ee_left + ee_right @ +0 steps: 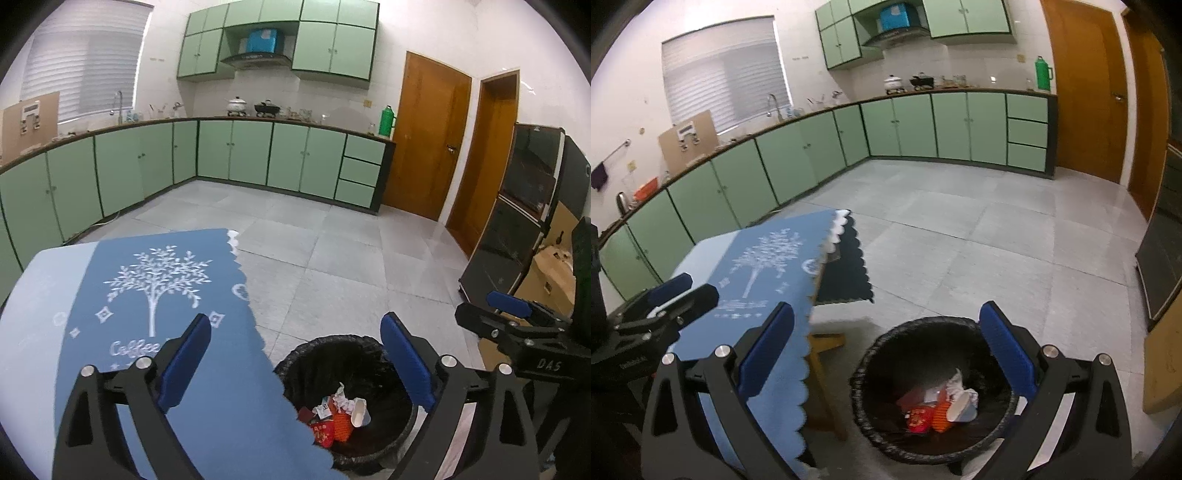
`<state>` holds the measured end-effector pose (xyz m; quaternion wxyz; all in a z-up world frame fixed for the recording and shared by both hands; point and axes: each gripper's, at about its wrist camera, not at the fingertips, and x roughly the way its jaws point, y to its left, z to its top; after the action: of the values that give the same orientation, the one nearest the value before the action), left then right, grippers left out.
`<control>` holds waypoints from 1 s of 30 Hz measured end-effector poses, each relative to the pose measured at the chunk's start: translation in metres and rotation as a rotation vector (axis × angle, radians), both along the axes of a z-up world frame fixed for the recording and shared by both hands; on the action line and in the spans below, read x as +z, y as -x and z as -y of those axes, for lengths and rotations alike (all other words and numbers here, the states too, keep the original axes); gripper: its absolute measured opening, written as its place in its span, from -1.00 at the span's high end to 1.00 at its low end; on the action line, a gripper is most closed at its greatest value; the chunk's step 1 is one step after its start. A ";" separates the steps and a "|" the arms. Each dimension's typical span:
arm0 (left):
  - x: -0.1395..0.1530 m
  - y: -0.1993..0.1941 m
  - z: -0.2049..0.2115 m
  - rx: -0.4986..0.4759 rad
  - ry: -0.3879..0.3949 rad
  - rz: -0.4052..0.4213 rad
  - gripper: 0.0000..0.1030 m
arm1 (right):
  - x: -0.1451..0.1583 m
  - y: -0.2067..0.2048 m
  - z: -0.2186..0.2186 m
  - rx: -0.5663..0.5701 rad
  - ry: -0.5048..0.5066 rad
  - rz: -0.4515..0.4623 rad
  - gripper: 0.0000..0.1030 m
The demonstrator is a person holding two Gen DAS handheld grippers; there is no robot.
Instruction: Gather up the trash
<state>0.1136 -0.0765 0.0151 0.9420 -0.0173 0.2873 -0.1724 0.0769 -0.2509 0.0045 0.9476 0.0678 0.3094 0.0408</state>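
We had the left gripper and right gripper both spread wide with nothing in them. The trash sat in the black-lined bin beside the blue-clothed table.

Even indoor light, sharp centre, fisheye-bent edges, dark corners.

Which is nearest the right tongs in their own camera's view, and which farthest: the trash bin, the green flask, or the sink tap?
From the right tongs:
1. Trash bin, just below them on the floor.
2. Sink tap, on the left counter under the window.
3. Green flask, on the far counter beside the door.
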 end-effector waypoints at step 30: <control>0.022 0.088 -0.033 0.045 -0.021 0.027 -0.79 | 0.031 0.085 -0.052 0.047 0.030 0.096 -0.90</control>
<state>0.0253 -0.0439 0.0372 0.9497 -0.0117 0.2757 -0.1482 -0.0083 -0.1990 0.0357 0.9610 0.0443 0.2658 0.0616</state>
